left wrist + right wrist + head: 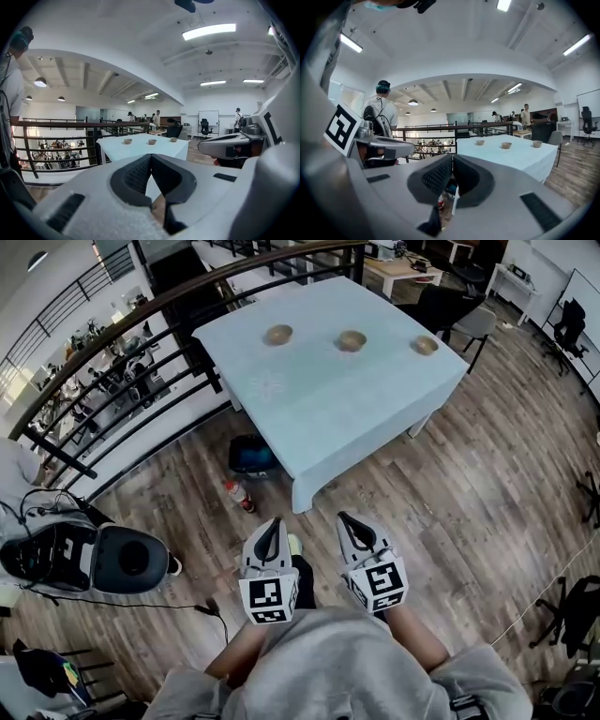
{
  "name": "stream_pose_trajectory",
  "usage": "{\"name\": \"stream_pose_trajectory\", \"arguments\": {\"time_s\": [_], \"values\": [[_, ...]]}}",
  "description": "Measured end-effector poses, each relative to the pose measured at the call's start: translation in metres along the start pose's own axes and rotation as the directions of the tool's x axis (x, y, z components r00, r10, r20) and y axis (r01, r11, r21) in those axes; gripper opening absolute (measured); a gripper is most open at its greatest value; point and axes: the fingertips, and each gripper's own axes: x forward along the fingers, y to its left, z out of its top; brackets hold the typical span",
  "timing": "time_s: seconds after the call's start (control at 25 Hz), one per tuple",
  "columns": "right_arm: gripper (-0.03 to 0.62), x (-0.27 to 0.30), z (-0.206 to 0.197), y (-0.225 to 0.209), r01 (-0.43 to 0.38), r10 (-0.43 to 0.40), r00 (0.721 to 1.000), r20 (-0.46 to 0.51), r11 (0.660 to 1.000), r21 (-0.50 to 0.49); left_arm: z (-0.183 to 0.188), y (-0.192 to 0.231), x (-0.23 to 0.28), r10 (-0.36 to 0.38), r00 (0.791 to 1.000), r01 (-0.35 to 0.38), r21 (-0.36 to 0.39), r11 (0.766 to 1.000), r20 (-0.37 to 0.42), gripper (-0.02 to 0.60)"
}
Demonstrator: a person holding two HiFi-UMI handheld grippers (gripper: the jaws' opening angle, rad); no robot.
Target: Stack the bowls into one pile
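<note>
Three bowls, small, shallow and tan, sit in a row along the far side of the desk point(319, 409): left bowl point(277, 335), middle bowl point(352, 340), right bowl point(425, 345). All are upright and well apart from one another, none stacked. From where you stand the row lies at about 12 o'clock, the left bowl toward 11 and the right toward 1. A pale blue cloth covers the desk and hangs over its edges.

Handling, as a guess: stiff and light. Material unclear at this range, wood or ceramic, so treat them as chippable. Take each by the rim at its near side, 6 o'clock, with one jaw inside the wall and one outside. Smooth walls may slip. The cloth may ruck if a bowl is dragged, so lift rather than slide.

Your left tongs point(272, 531) and right tongs point(352, 526) sit close to your body, side by side, aimed at the desk. Both pairs of jaws are pressed together with nothing between them. Both are well short of the desk, and stacking has not begun.

On the floor at about 11 o'clock, by the desk's near corner, lies a bottle point(238, 494), with a dark bag point(251, 456) under the desk.
</note>
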Motion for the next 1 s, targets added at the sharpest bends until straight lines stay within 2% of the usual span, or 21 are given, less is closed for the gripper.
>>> {"name": "stream_pose_trajectory", "arguments": {"time_s": [0.32, 0.6, 1.0], "values": [[0.028, 0.066, 0.018, -0.036, 0.044, -0.043, 0.998, -0.038, 0.999, 0.013, 0.02, 0.035, 0.071, -0.04, 0.999, 0.04, 0.001, 0.999, -0.008, 0.017], [0.028, 0.13, 0.03, -0.048, 0.055, -0.054, 0.996, -0.07, 0.998, 0.006, 0.027, 0.077, 0.12, -0.059, 0.998, 0.058, -0.014, 0.998, -0.034, 0.017], [0.028, 0.216, 0.055, -0.069, 0.114, -0.113, 0.989, -0.1, 0.993, 0.007, 0.052, 0.134, 0.197, -0.127, 0.991, 0.127, -0.017, 0.992, -0.044, 0.017]]}}
